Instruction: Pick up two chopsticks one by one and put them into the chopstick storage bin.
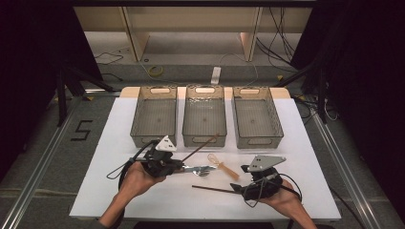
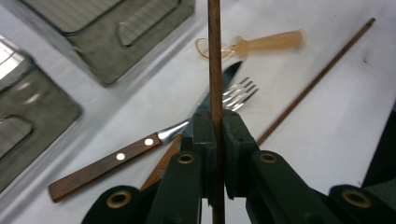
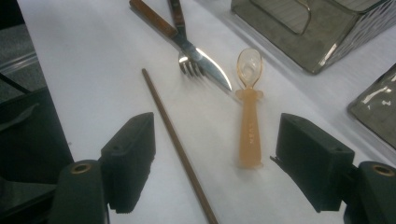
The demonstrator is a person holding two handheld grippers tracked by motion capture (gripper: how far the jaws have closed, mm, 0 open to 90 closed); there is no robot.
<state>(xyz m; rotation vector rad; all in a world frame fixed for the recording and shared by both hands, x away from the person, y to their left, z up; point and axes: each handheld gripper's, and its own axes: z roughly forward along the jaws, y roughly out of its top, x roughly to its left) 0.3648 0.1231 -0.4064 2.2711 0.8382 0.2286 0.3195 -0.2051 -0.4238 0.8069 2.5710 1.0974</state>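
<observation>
held chopstick [image 2: 215, 60]: thin dark-brown wooden rod, raised off the white desk [image 1: 119, 181] toward the middle basket [image 1: 204, 119] | hidden: its lower end runs out of frame in the left gripper view | left gripper [image 2: 215, 122]: jaws pinching it | right gripper [image 3: 215, 163]: jaws spread, second chopstick [image 3: 175, 140] and amber spoon [image 3: 249, 116] lying between them

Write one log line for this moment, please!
left gripper: shut on chopstick | right gripper: open, over spoon
</observation>
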